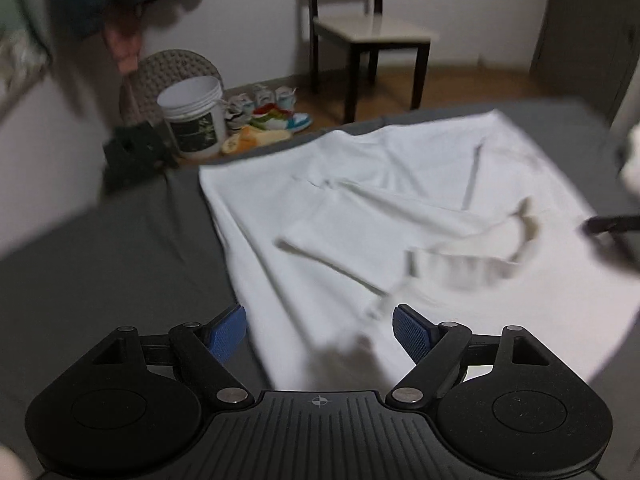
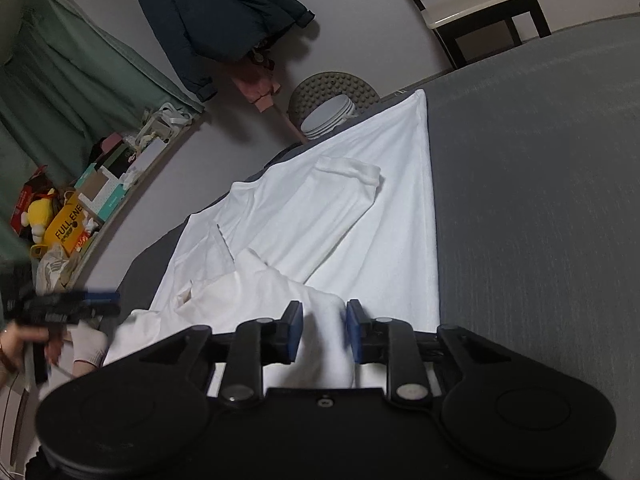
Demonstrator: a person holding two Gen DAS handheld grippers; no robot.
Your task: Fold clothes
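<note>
Grey bed sheeting (image 2: 540, 200) fills the scene, and a white long-sleeved cotton shirt (image 2: 360, 208) is spread on it, ahead of both sets of fingers. A bunched fold of that shirt is pinched between the narrowed blue pads (image 2: 294, 330) of the right gripper (image 2: 323, 330). The left gripper (image 1: 319, 330) is held wide open and empty, with the shirt's edge lying just between and beyond its fingertips. The fold would likely go best if the pinched cloth were carried flat across the body — kept taut — while the left gripper is closed on the near edge to steady it.
</note>
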